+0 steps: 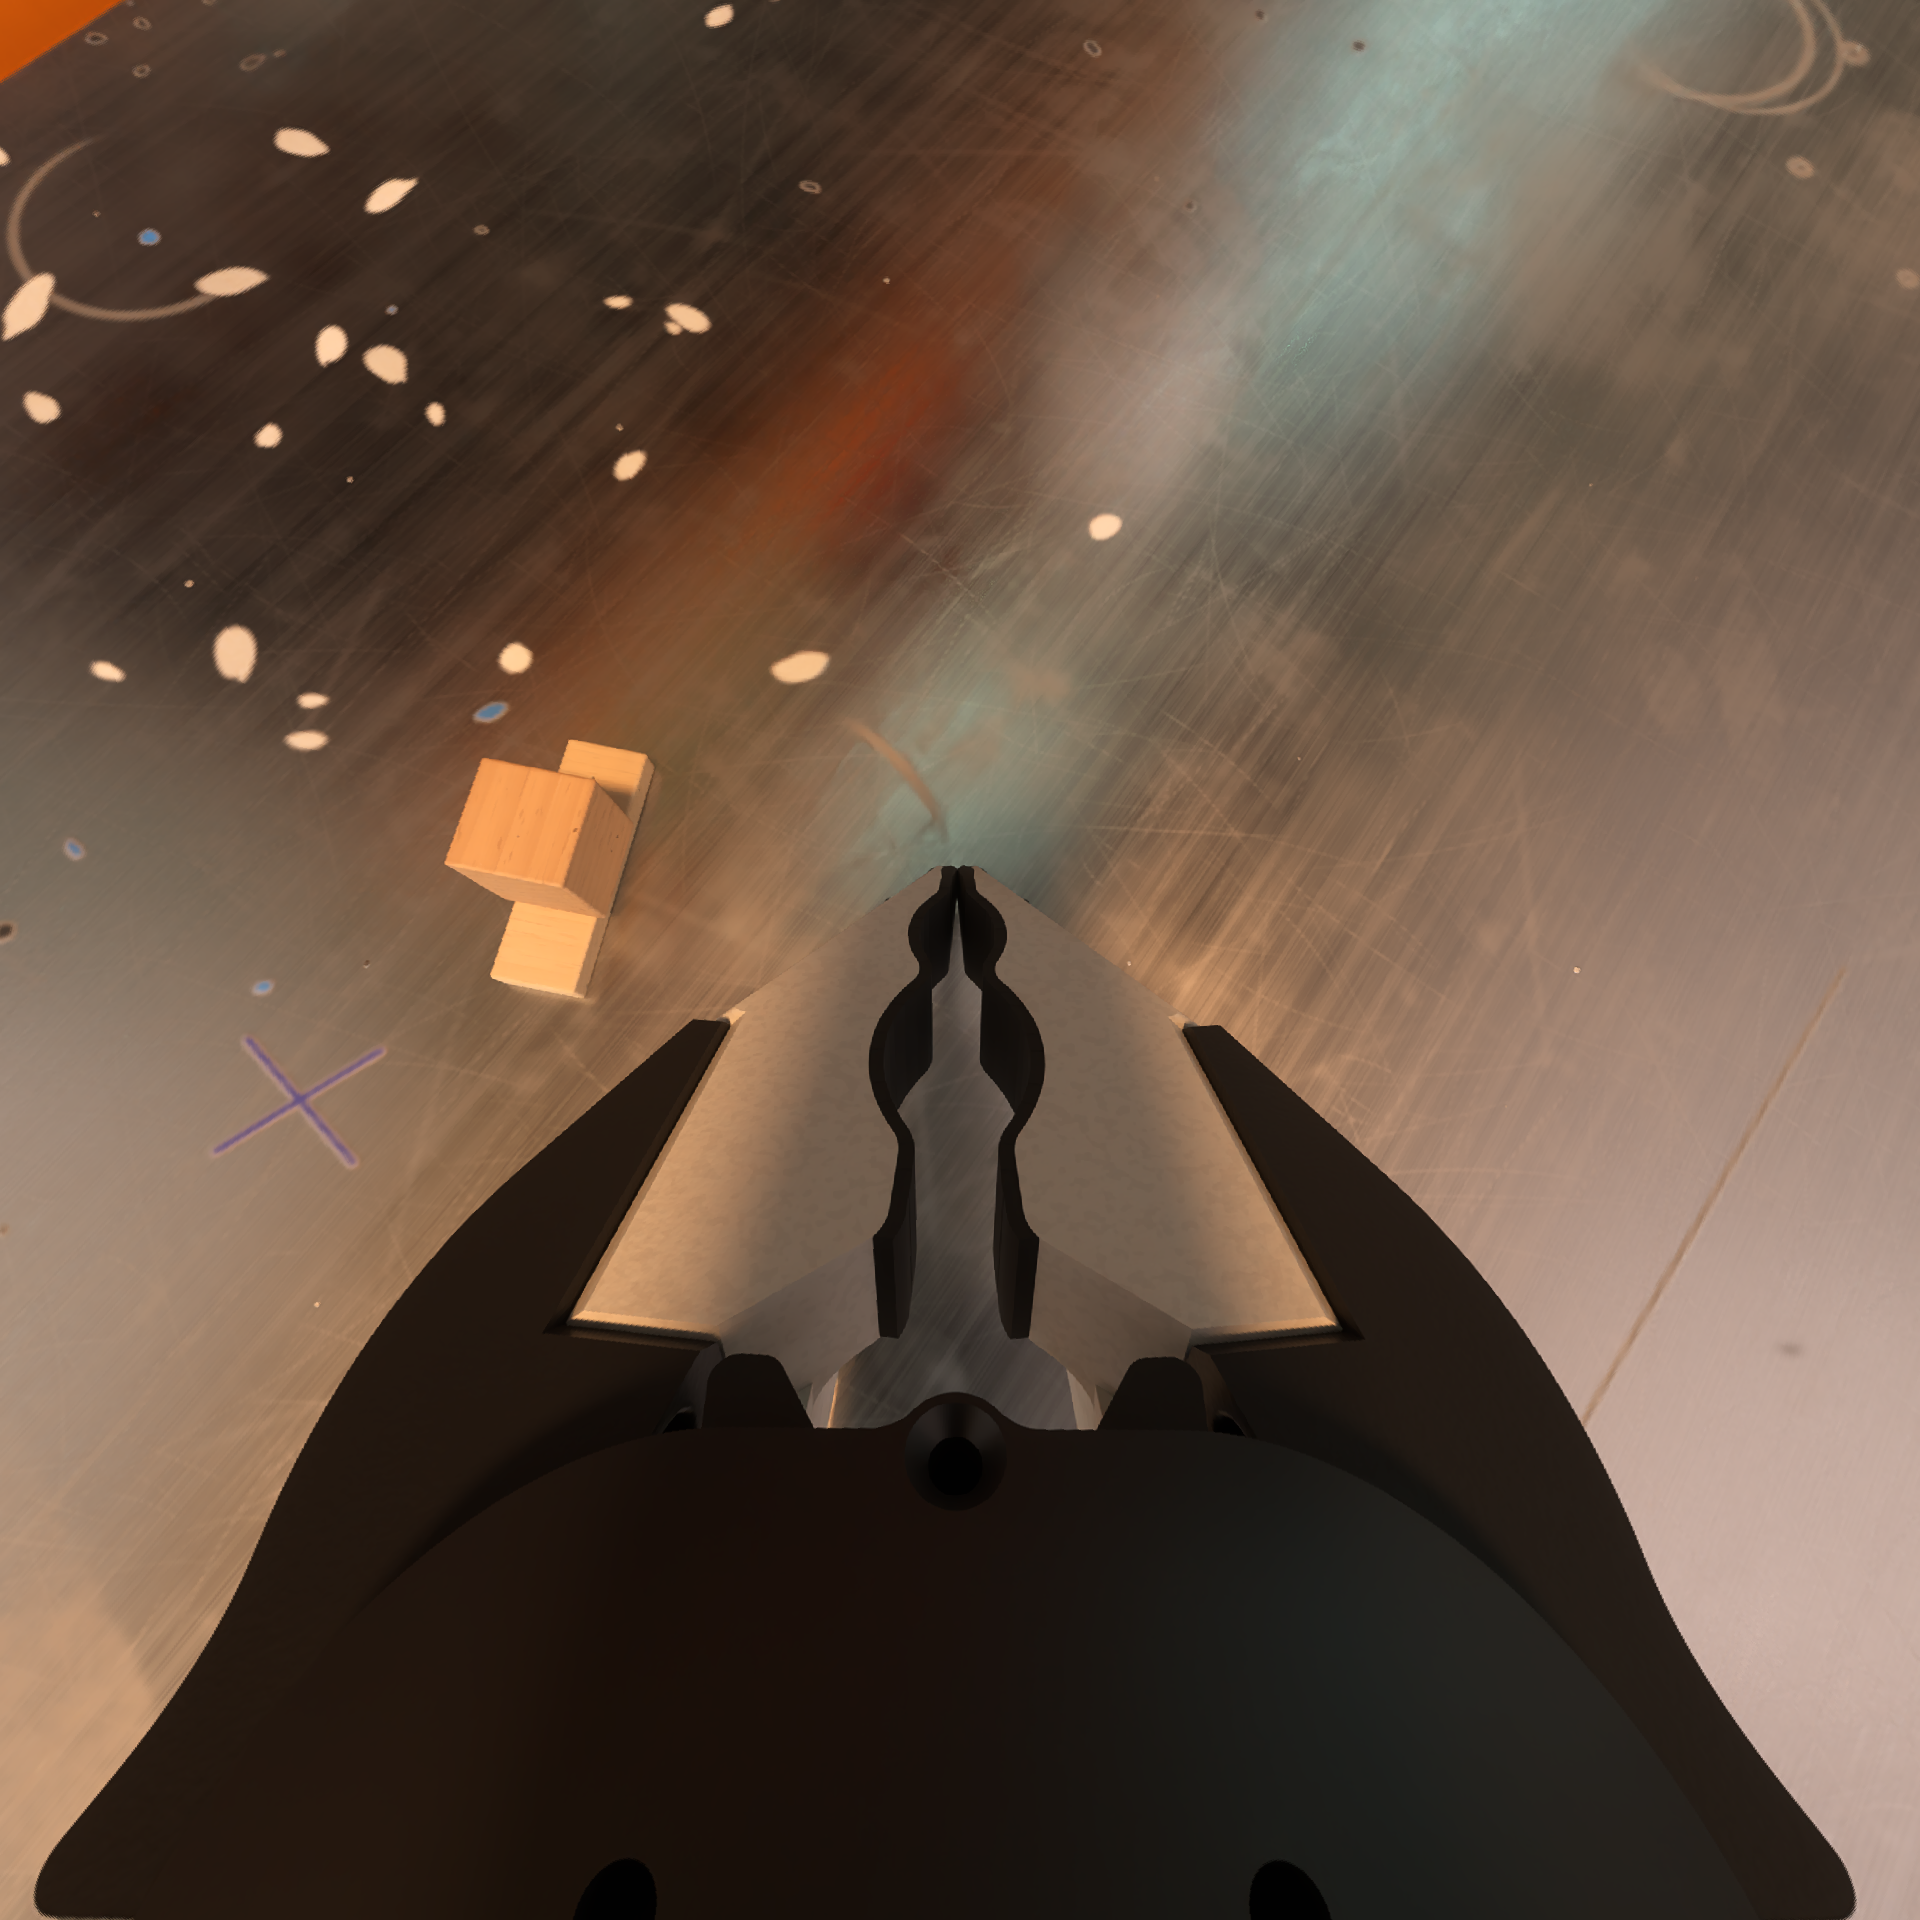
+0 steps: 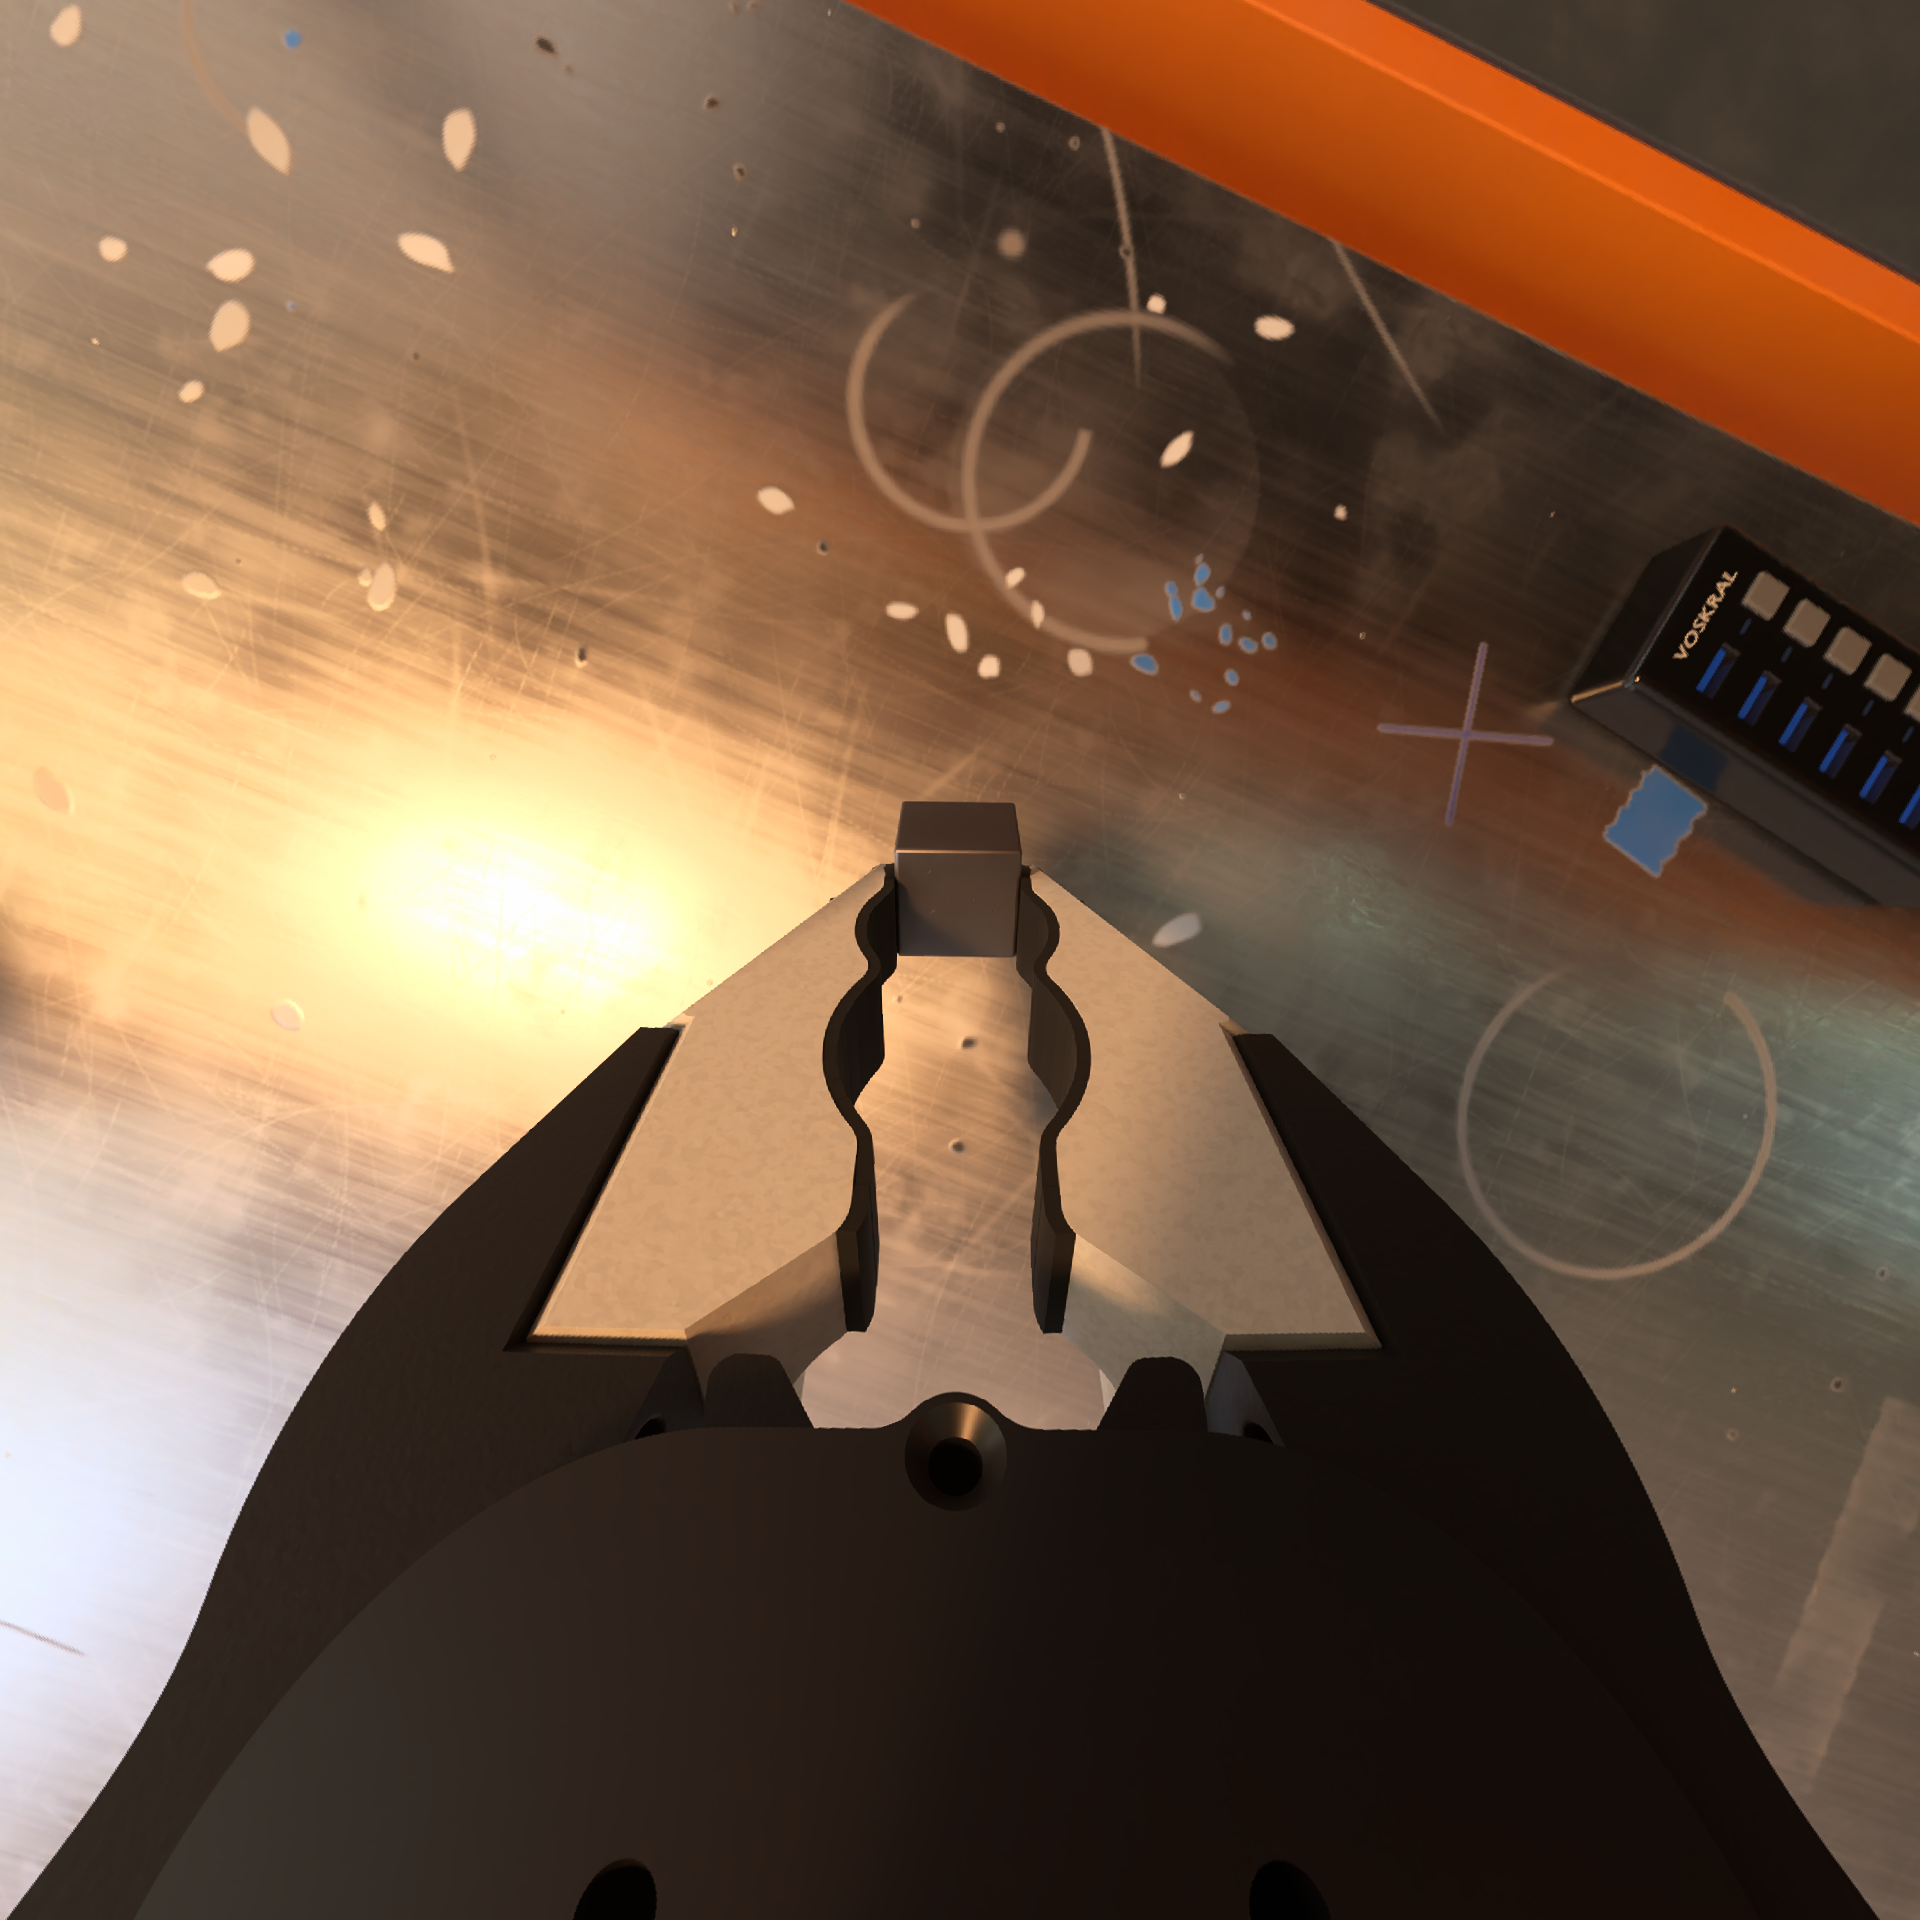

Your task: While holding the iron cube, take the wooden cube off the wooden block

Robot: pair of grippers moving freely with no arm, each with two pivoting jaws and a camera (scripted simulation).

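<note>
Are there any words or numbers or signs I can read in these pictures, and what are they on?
Black port hub, right wrist view: one short pale word along its top edge; it is legible, but I won't copy it out.
Table: a purple cross mark beside the hub, and another in the left wrist view; these are marks, not letters.
Iron cube, wooden cube, wooden block: no writing.

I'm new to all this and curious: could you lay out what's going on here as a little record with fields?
left gripper: shut, holding nothing
right gripper: clamped on the iron cube
wooden cube: on top of the wooden block, ahead-left of the left gripper
table: scratched metal, paint-flecked
extra item: black port hub at right
</note>
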